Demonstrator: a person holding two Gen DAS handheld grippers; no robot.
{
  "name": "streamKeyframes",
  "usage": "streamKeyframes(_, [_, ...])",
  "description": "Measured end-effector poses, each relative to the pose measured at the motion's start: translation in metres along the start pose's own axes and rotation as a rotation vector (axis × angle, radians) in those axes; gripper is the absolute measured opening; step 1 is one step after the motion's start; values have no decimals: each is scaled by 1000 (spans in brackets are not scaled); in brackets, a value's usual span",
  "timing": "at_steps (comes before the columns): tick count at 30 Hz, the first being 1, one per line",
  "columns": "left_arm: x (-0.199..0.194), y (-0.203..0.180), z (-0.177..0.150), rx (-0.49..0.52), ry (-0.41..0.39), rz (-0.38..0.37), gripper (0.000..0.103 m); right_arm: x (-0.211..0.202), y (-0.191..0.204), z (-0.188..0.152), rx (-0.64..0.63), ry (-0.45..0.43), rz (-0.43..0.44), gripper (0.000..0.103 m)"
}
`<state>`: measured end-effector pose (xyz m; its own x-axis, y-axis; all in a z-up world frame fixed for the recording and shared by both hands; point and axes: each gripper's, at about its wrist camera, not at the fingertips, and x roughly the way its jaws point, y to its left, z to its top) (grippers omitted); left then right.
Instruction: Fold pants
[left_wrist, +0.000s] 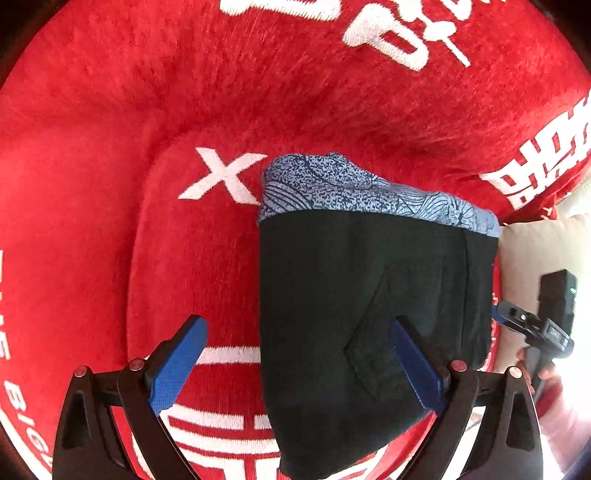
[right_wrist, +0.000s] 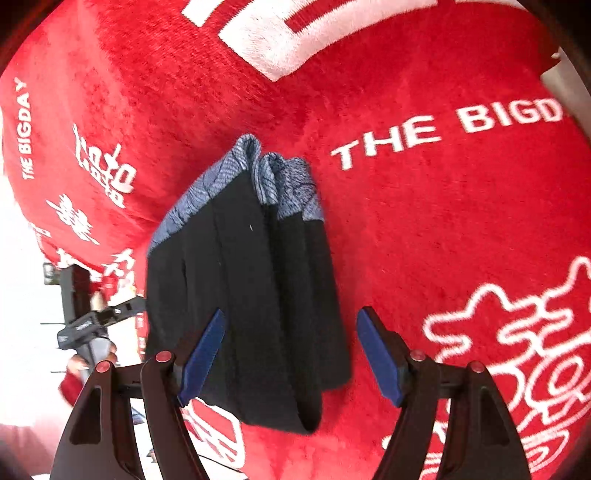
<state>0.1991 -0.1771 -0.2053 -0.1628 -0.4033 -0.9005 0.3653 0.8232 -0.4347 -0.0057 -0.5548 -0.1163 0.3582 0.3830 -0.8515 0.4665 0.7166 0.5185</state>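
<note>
Folded pants (left_wrist: 369, 295) lying as a compact black bundle on the red plush blanket (left_wrist: 147, 110), near its white lettering. Blue patterned waistband (left_wrist: 351, 188) at the far end, turned away from both cameras; black legs stacked in several layers, visible edge-on in the right wrist view (right_wrist: 258, 295). A pocket flap (left_wrist: 373, 347) showing on the top layer.

Left gripper (left_wrist: 295, 369) spread wide, nothing between the blue pads (left_wrist: 177, 365); one pad over bare blanket, the other over the near edge of the bundle. Touching the cloth or hovering just above it: hard to tell from this angle. Right gripper (right_wrist: 291, 358) likewise spread, straddling the near end of the bundle, pinching nothing. Each tool also seen from the other's camera, at the picture's edge, beside the pants (left_wrist: 546, 325) (right_wrist: 92, 321).

By the look of it, most of the folding done: legs doubled over, bundle roughly rectangular, waistband exposed in a neat strip at one end. Left to do, perhaps: one more fold to halve the length, or only squaring up, since the layers on the right side sit slightly staggered and the near edge bulges a little. Possibly just release and withdraw. No loose leg trailing off the bundle anywhere in either view.
</note>
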Motion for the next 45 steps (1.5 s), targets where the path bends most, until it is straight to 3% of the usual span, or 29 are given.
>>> streamKeyframes(6, [20, 10, 7, 4, 72, -89, 99, 17, -6, 14, -33, 85, 91, 77])
streamKeyframes(12, [30, 13, 15, -17, 81, -183, 99, 28, -10, 23, -86, 153, 152, 77])
streamKeyframes(16, [39, 6, 15, 6, 94, -181, 100, 39, -17, 31, -79, 173, 192, 77])
streamKeyframes(23, [44, -10, 12, 19, 50, -131, 101, 48, -19, 34, -46, 169, 224, 75])
streamKeyframes(25, [39, -15, 8, 33, 28, -160, 78, 47, -15, 33, -29, 161, 203, 61])
streamKeyframes(28, [29, -21, 2, 65, -6, -131, 69, 40, -12, 28, 7, 132, 212, 47])
streamKeyframes(31, [16, -25, -2, 76, -31, -126, 61, 33, -7, 24, 30, 106, 214, 43])
streamKeyframes(38, [-19, -32, -16, 93, -56, -145, 59, 10, 7, 15, 51, 94, 253, 41])
streamKeyframes(45, [-41, -44, -53, 101, -59, -138, 59, -10, 24, -22, 45, 103, 265, 41])
